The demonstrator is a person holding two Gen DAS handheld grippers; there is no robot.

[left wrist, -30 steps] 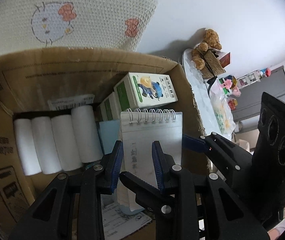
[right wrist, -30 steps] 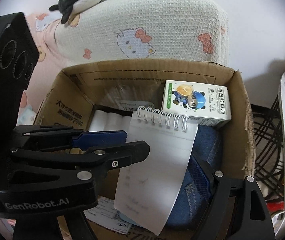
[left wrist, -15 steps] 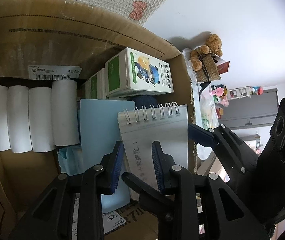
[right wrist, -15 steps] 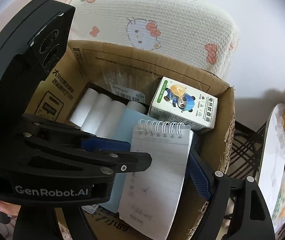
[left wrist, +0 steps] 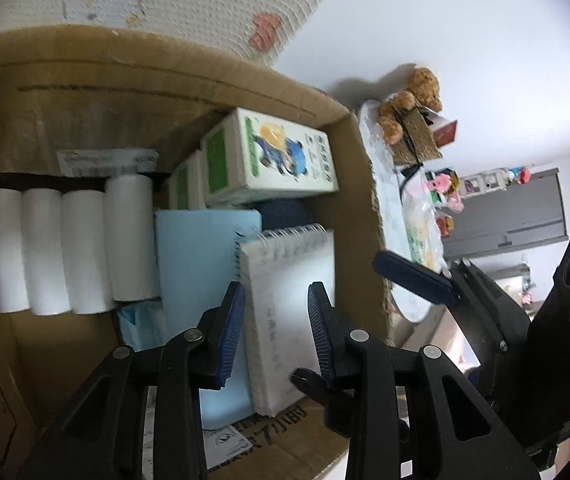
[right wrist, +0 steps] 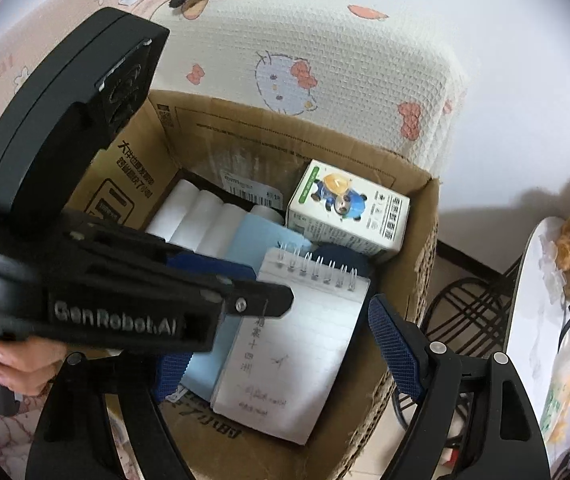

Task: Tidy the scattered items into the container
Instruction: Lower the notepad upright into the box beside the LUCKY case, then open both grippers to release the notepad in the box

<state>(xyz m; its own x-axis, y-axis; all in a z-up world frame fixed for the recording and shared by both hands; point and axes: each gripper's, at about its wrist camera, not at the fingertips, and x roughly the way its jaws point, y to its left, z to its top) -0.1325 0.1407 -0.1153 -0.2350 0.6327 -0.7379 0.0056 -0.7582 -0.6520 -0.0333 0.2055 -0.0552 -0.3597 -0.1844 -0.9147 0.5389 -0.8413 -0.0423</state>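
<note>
The notepad (left wrist: 291, 304) is seen lying in the box (left wrist: 361, 208) on a blue sheet (left wrist: 201, 264). The left gripper (left wrist: 275, 328), whose jaws have just been opening, is spread over it.

My left claw (left wrist: 275, 328) pointed steeply down, its jaws just having been opening, blue pads (left wrist: 231, 330) parted. My right claw (right wrist: 285, 354) also aimed downward, jaws spread wide, nothing pinched between them. A hand (right wrist: 17, 364) gripped the left claw's handle.
</note>
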